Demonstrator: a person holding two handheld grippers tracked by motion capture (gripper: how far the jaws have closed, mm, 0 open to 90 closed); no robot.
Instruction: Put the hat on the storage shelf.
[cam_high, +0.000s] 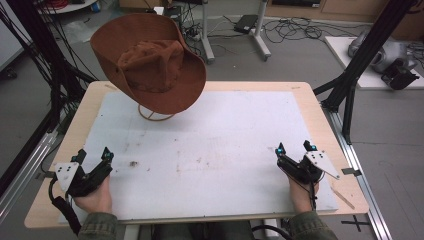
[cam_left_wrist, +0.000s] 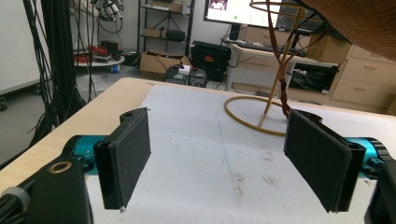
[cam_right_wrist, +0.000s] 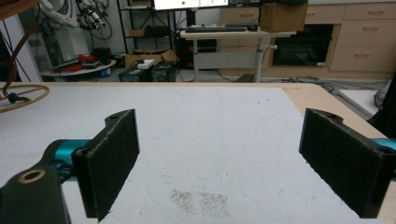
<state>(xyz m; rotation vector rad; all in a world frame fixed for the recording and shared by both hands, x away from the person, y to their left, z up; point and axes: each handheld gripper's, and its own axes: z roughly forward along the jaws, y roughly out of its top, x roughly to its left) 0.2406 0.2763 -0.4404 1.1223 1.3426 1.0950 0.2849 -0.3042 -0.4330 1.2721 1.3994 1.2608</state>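
Note:
A brown wide-brimmed hat (cam_high: 150, 62) rests tilted on a thin tan wire stand (cam_high: 155, 114) at the back left of the table. The same stand (cam_left_wrist: 275, 91) rises ahead in the left gripper view, with the hat's brim (cam_left_wrist: 359, 23) at the top right. My left gripper (cam_high: 93, 156) sits near the front left edge, open, nothing between its pads (cam_left_wrist: 126, 156). My right gripper (cam_high: 295, 148) sits near the front right edge, also open and empty, pads (cam_right_wrist: 112, 158) wide apart. The stand's ring (cam_right_wrist: 23, 95) shows at the far left of the right gripper view.
A white mat (cam_high: 210, 150) with faint stains covers most of the wooden table (cam_high: 320, 115). Black frame posts (cam_high: 365, 50) stand at the right and left of the table. Cables, boxes and desks lie on the floor beyond the far edge.

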